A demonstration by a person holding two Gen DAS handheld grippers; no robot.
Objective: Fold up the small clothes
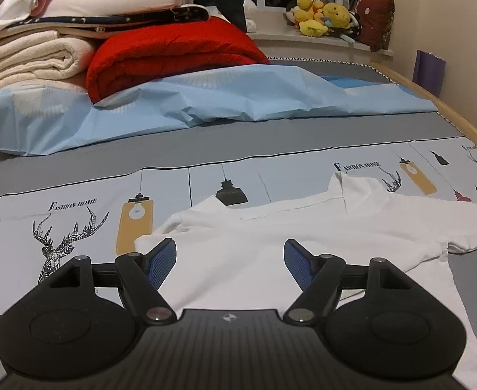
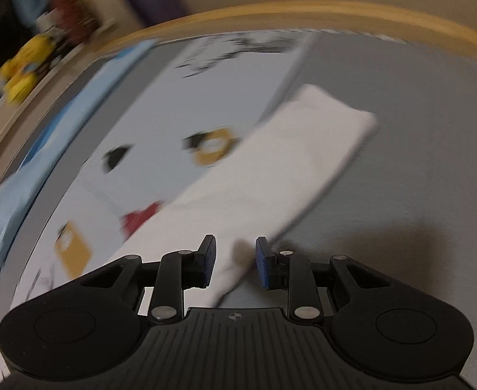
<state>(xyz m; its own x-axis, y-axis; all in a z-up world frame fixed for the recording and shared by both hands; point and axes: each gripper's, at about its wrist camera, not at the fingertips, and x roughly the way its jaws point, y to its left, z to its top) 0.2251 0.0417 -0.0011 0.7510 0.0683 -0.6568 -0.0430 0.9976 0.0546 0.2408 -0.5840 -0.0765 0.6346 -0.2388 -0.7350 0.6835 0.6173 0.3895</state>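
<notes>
Behind the bed, at twelve o'clock in the left wrist view, a window ledge carries a heap of yellow plush toys (image 1: 322, 14) and a dark red cushion (image 1: 376, 21). On the bed itself, at about ten o'clock, there is a stack of folded blankets (image 1: 33, 48), and a red quilt (image 1: 173, 52) leans against it. A crumpled light blue sheet (image 1: 206, 100) lies in front of them. The bed cover (image 1: 76, 175) is grey, with a pale band printed with a deer, hanging lamps and the words "Fashion home". The white T-shirt (image 1: 270, 227) lies flat on this band, spreading from the centre toward three o'clock, and its collar points to about one o'clock. The left gripper (image 1: 230, 253) hangs over the near part of the shirt with its blue pads far apart; nothing is between them and they do not press the cloth. The right wrist view is strongly blurred. There the right gripper (image 2: 235, 260) has its fingers only a little apart, and a white sleeve (image 2: 280, 169) of the shirt runs from between them up toward one o'clock, across the grey cover. A clear gap shows on both sides of the cloth, so the pads seem not to clamp it. The wooden bed edge (image 2: 368, 16) curves along the top of this view.
</notes>
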